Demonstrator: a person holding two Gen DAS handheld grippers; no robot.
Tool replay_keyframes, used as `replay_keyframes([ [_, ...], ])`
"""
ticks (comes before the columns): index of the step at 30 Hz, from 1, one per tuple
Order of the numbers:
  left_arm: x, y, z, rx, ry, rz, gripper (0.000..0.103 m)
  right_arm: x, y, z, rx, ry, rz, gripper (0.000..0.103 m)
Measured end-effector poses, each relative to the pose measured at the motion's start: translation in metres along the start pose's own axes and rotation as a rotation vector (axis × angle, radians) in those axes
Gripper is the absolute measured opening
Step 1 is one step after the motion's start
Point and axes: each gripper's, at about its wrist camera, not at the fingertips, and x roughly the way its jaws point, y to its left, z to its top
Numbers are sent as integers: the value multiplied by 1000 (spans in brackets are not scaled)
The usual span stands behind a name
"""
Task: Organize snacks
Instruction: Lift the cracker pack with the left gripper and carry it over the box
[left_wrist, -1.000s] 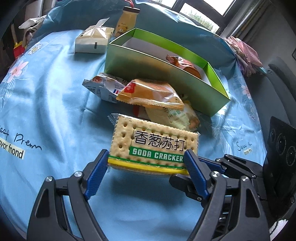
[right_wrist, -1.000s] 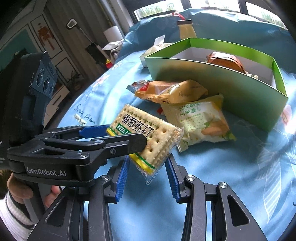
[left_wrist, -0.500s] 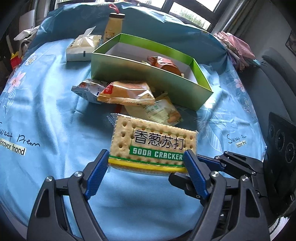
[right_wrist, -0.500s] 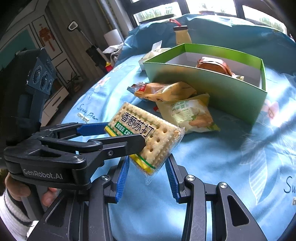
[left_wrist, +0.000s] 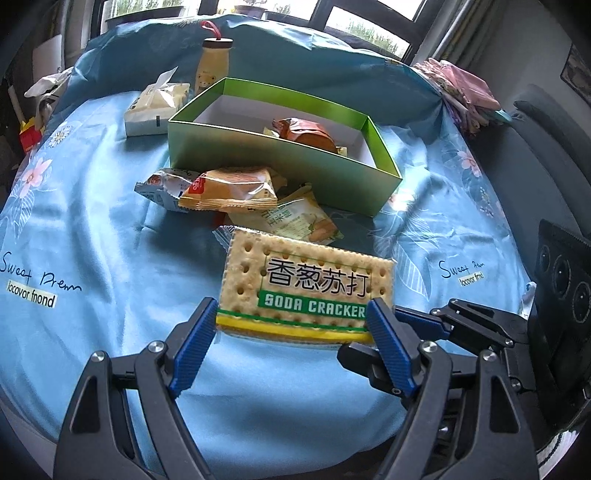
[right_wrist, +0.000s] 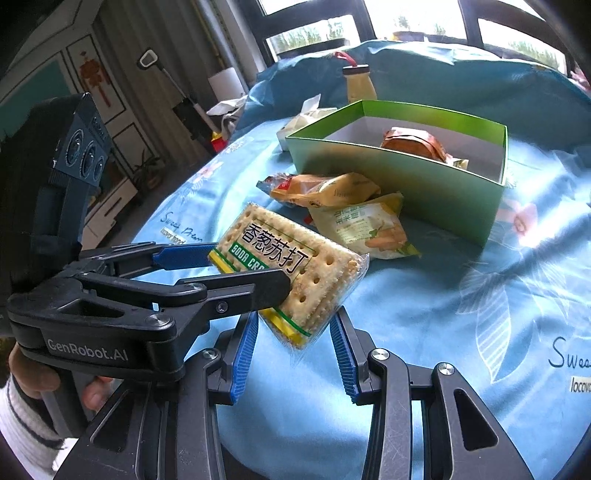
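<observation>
The left gripper clamps the clear-wrapped rectangular soda cracker packet by its short ends, the right gripper standing apart under one corner; ahead, the open green cardboard box needs a level, high carry over its wall.

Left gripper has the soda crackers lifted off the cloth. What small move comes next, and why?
Probably carry the soda cracker pack forward over the green box near wall. The left gripper clamps its sides, it is clear of the loose packets, and the box's white floor has free space beside the brown packet.
</observation>
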Motion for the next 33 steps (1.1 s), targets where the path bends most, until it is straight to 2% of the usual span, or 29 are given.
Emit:
replay_keyframes([
  [12,-5,-15,5,45,-8,5,81,-11,0,-1,1,-25,-21,42],
  [33,6,-38,25,105,-10,12,81,-27,-24,4,41,-69,-26,42],
])
